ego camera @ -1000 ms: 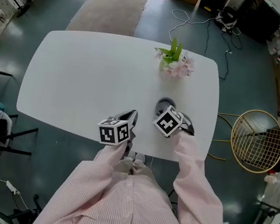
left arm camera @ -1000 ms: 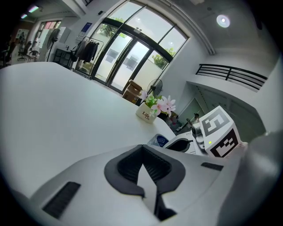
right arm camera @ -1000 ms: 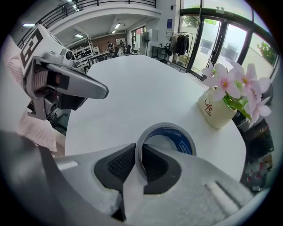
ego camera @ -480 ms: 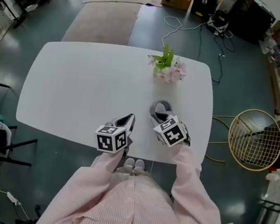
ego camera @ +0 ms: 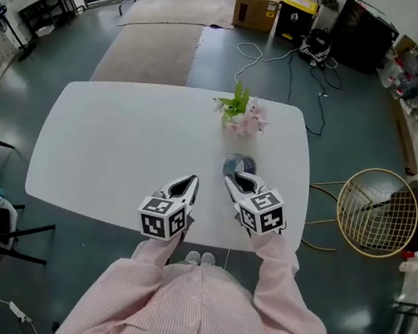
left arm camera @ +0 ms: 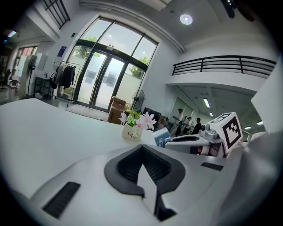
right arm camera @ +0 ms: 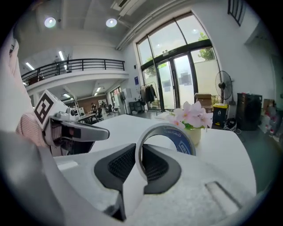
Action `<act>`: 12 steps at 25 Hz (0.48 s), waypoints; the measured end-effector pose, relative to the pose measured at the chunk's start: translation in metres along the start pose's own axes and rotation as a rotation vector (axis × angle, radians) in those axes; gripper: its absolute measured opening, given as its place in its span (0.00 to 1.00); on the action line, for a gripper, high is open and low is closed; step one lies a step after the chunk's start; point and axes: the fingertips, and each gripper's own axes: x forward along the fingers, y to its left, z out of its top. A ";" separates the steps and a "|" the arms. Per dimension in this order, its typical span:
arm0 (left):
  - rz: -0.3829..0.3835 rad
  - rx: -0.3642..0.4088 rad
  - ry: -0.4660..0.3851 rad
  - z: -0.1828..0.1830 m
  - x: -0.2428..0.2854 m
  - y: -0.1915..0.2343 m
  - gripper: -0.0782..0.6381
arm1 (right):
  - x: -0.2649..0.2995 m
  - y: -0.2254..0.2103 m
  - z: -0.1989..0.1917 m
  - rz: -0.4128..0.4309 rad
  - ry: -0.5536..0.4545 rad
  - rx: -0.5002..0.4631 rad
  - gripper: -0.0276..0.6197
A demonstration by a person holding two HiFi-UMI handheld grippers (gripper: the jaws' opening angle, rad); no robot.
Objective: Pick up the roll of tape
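The roll of tape (right arm camera: 177, 139), grey with a blue printed side, stands on edge between the jaws of my right gripper (right arm camera: 141, 152), which are shut on its wall. In the head view the tape (ego camera: 239, 163) is off the white table (ego camera: 102, 145), at the tip of the right gripper (ego camera: 238, 179). My left gripper (ego camera: 188, 186) hovers beside it to the left. In the left gripper view its jaws (left arm camera: 143, 152) meet with nothing between them, and the tape (left arm camera: 162, 136) and right gripper (left arm camera: 190, 142) show at the right.
A small pot of pink flowers (ego camera: 239, 114) stands on the table's far side, just beyond the tape. A round wire basket (ego camera: 379, 209) sits on the floor to the right. Cables (ego camera: 288, 65) and boxes (ego camera: 256, 8) lie beyond the table.
Both grippers have risen off the table and rolled. The right one has carried the tape roll up with it, still clamped in its jaws.
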 end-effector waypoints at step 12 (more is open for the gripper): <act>-0.037 0.119 -0.129 0.042 -0.026 -0.018 0.11 | -0.059 0.001 0.041 -0.006 -0.310 0.204 0.12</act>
